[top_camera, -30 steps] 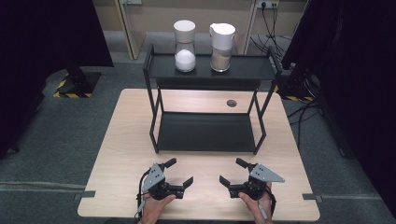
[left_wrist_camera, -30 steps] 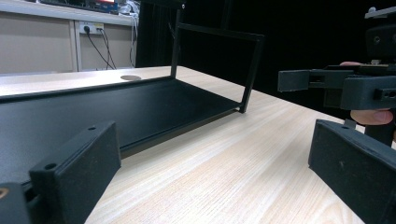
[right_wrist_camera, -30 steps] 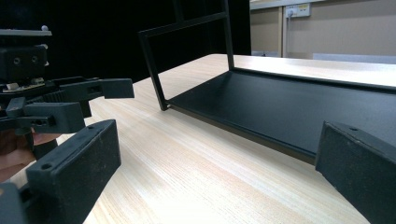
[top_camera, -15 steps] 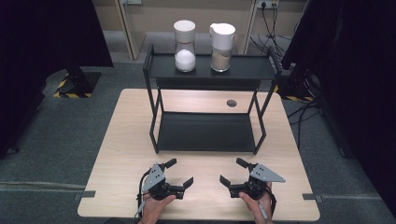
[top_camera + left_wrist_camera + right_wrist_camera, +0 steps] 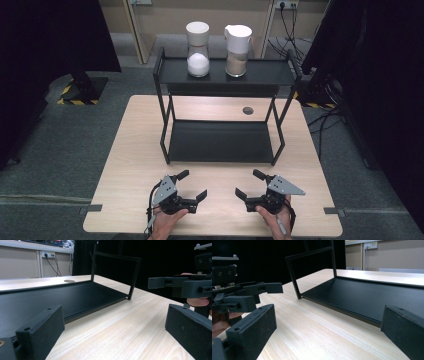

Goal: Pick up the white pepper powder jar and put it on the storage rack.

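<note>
Pale wood counter [image 5: 135, 150], and both tongs rest near its front edge, the left tongs [image 5: 191, 186] and right tongs [image 5: 247, 184] each spread wide and holding nothing, pointed toward each other. Nothing is started yet, I'd judge; a reach comes next. Nearest them stands the black rack [image 5: 222, 141], its low shelf bare. On its top shelf, toward the counter's back edge, sit two white-lidded jars [image 5: 198, 50], one with white grains, one tan — probably sugar or sand, hard to tell from here.
</note>
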Demonstrator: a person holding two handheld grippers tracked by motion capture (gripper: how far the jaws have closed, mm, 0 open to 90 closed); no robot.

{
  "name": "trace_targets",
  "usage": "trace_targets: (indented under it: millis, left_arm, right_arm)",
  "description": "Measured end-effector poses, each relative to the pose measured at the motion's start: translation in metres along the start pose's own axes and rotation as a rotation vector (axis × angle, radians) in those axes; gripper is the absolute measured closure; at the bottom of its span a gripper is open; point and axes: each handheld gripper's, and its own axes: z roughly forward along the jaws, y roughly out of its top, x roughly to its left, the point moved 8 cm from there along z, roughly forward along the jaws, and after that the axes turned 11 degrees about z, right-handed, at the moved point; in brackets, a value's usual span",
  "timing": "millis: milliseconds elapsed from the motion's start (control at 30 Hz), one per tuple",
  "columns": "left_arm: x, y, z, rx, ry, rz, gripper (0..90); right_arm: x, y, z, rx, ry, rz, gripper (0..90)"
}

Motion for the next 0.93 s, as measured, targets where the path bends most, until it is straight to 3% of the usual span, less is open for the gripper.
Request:
trace_targets:
  millis: [933]
  left_arm:
    - [-0.0002, -0.0001, 0.0004, 0.001, -0.002, 0.001, 1.7]
  right_arm:
    - [-0.0013, -0.0005, -0.0002, 0.000, 0.002, 0.008, 0.5]
